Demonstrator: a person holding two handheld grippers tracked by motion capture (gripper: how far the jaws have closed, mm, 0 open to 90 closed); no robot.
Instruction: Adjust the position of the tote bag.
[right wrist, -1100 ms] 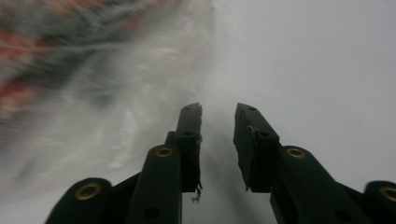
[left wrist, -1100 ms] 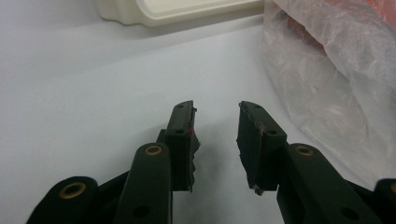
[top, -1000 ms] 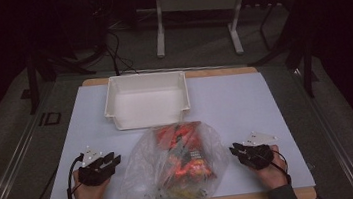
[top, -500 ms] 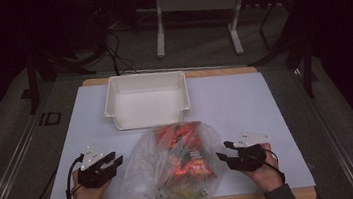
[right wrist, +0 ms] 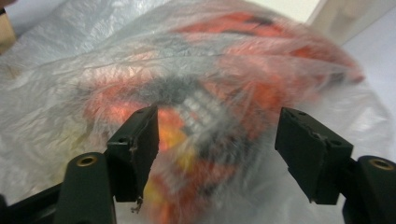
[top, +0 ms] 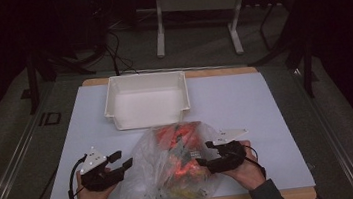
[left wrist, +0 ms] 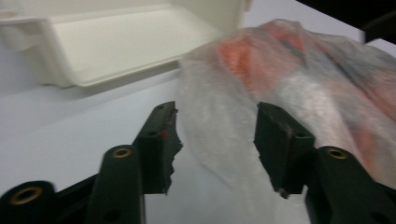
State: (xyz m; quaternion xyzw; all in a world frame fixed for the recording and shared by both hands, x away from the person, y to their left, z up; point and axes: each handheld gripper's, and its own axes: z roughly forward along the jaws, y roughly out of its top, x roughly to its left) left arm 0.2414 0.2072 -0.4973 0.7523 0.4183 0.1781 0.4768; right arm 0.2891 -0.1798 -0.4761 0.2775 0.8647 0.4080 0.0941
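A clear plastic bag (top: 170, 173) stuffed with orange and yellow packets lies on the white table mat, near the front edge. My left gripper (top: 121, 161) stands at the bag's left side, its jaws just opened wide, with the bag's (left wrist: 289, 88) edge reaching into the gap untouched by the pads. My right gripper (top: 207, 154) is against the bag's right side; its jaws have just been opening and stand apart in front of the bag (right wrist: 215, 93), which bulges toward them. A white bin (top: 147, 99) sits empty behind the bag.
The white bin (left wrist: 112, 42) lies just beyond the left gripper. White mat (top: 245, 101) spreads to the right of the bin and bag. Dark floor, cables and a metal table frame (top: 194, 12) lie past the table's far edge.
Both grippers have moved in toward the bag from its sides and risen slightly. Both pairs of jaws have opened wider.
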